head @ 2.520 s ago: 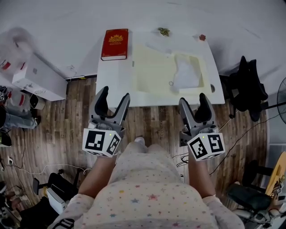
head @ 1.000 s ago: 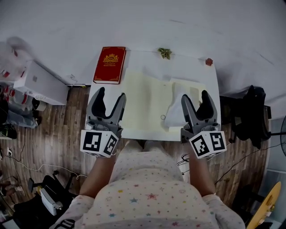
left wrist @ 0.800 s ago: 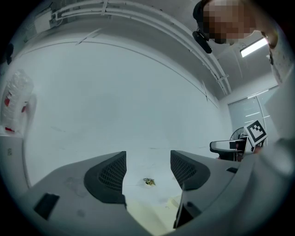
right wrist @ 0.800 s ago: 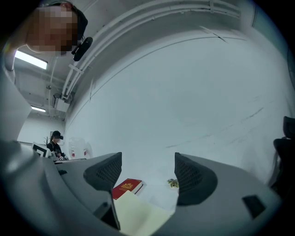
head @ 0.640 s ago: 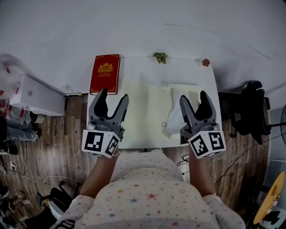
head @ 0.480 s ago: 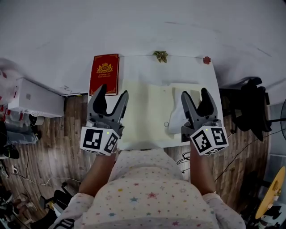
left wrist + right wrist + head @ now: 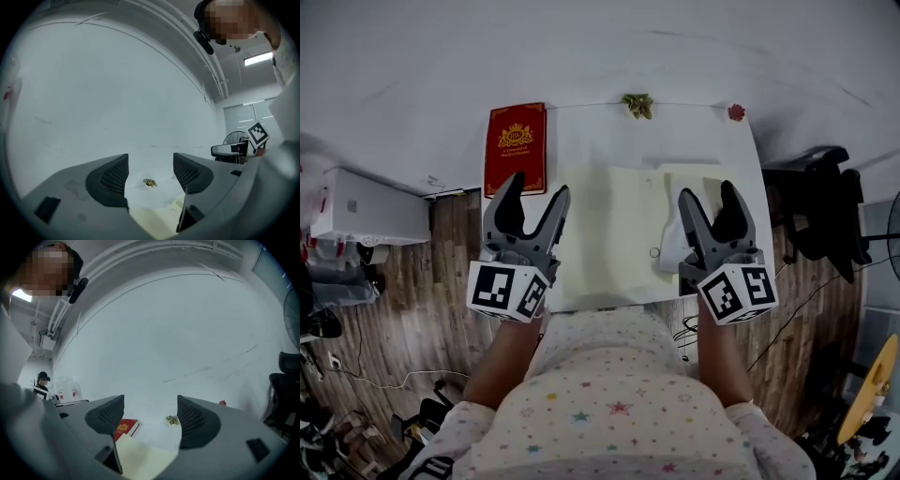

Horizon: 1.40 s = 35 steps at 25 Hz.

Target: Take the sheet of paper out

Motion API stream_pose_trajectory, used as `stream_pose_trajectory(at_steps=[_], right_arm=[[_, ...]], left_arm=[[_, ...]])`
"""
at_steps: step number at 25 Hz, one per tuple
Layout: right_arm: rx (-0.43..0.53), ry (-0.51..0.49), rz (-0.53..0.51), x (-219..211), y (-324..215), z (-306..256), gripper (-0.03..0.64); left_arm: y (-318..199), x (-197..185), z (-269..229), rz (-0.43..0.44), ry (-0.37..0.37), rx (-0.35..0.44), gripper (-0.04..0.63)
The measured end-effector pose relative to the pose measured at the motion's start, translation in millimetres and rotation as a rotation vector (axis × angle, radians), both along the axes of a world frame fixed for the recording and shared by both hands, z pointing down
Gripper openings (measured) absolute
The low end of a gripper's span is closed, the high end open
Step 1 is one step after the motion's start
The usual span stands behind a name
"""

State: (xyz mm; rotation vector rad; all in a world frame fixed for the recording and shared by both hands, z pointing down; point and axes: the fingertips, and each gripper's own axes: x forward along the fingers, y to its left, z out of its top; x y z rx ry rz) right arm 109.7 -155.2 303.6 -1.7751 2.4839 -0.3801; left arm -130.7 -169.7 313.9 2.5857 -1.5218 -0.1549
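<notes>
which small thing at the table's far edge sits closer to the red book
The green leafy one, mid-edge; the small red one sits at the right corner.

An office-like workroom, seen from above. A small white tabletop stands against a plain white wall on a wood-plank floor. Right of the tabletop is a black chair, and farther right a standing fan. Left of the tabletop sits a white boxy unit, and loose cables trail across the floor. Above the tabletop, a strip light glows on the ceiling.
</notes>
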Motion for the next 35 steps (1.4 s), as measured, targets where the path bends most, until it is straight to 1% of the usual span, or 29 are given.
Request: stream_pose_trajectory(at_steps=[8, 15, 19, 29, 35], right_arm=[[-0.003, 0.039, -0.022, 23, -3, -8, 0.336], [0.002, 0.039, -0.023, 43, -6, -8, 0.336], [-0.001, 0.041, -0.022, 51, -9, -2, 0.334], [-0.069, 0.037, -0.027, 54, -18, 28, 0.334], [-0.117, 0.043, -0.017, 58, -24, 49, 0.333]], left_arm=[[0, 21, -4, -0.022, 0.003, 0.004, 0.278], [-3, 35, 2, -0.032, -0.002, -0.006, 0.276], [-9, 39, 4, -0.037, 0.0, 0.004, 0.276], [-14, 45, 28, -0.04, 0.007, -0.05, 0.278], [-18, 52, 41, -0.024, -0.001, -0.08, 0.278]])
